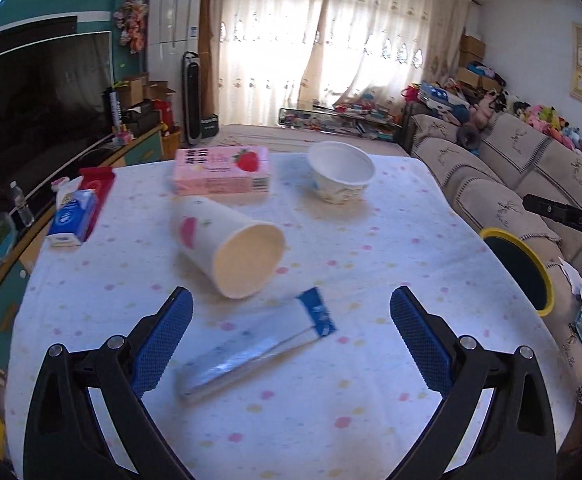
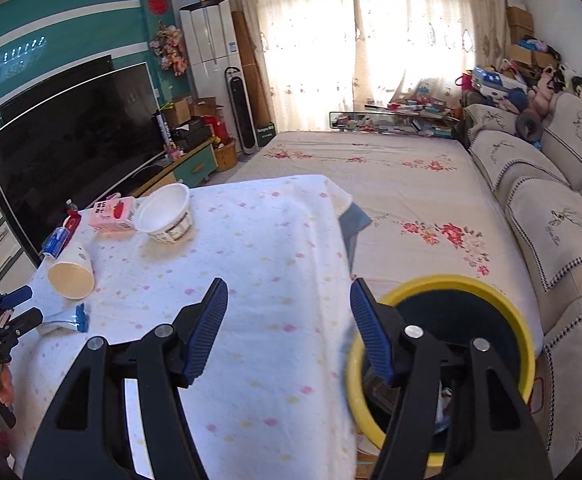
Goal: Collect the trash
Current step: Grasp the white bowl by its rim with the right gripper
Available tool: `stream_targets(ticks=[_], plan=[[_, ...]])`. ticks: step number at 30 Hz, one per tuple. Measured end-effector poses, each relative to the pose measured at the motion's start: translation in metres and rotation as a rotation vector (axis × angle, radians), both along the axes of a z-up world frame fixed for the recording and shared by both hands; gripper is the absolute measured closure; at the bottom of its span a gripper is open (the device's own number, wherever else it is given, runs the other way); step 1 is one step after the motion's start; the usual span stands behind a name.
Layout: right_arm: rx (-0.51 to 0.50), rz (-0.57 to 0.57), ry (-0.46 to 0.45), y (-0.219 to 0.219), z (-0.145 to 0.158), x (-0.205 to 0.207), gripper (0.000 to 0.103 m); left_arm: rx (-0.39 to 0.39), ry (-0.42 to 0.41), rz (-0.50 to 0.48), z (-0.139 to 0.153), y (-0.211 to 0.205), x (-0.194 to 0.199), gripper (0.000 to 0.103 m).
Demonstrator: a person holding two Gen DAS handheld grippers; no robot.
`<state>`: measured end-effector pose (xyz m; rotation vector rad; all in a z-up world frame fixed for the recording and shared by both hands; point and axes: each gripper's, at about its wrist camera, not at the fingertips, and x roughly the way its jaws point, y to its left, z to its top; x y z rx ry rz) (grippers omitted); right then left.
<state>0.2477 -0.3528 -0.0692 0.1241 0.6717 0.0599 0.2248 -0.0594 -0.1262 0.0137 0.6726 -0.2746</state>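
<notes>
A paper cup [image 1: 231, 248] lies on its side on the dotted tablecloth [image 1: 391, 272]. In front of it lies a silver wrapper with a blue end [image 1: 251, 352]. My left gripper [image 1: 291, 294] stands wide open just above the wrapper, touching nothing. A white bowl [image 1: 341, 176] stands upright farther back. In the right wrist view, my right gripper [image 2: 287, 286] is open and empty over the table's right edge, beside a yellow-rimmed bin [image 2: 451, 284]. The cup [image 2: 71, 276], wrapper [image 2: 65, 322], bowl [image 2: 167, 216] and left gripper [image 2: 27, 304] show at the left.
A pink strawberry box [image 1: 223, 172], a blue tissue pack [image 1: 71, 216] and a red pack [image 1: 99, 184] sit at the table's back left. The bin [image 1: 531, 264] stands off the table's right side by a sofa [image 1: 511, 184]. A TV [image 2: 71, 140] is on the left.
</notes>
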Motion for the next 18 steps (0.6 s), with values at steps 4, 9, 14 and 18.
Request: stream_targets(ticks=[4, 9, 14, 18], plan=[[0.015, 0.066, 0.006, 0.040, 0.004, 0.047, 0.042, -0.043, -0.016, 0.061, -0.003, 0.042, 0.003, 0.006], [-0.041, 0.090, 0.042, 0.083, -0.006, 0.113, 0.042, -0.047, -0.037, 0.091, -0.009, 0.046, 0.003, 0.005], [-0.082, 0.063, 0.104, 0.106, -0.029, 0.171, 0.046, -0.057, -0.026, 0.069, -0.011, 0.039, 0.002, 0.005], [-0.083, 0.052, 0.165, 0.115, -0.048, 0.202, 0.060, -0.055, -0.031, 0.066, -0.011, 0.033, -0.001, 0.005]])
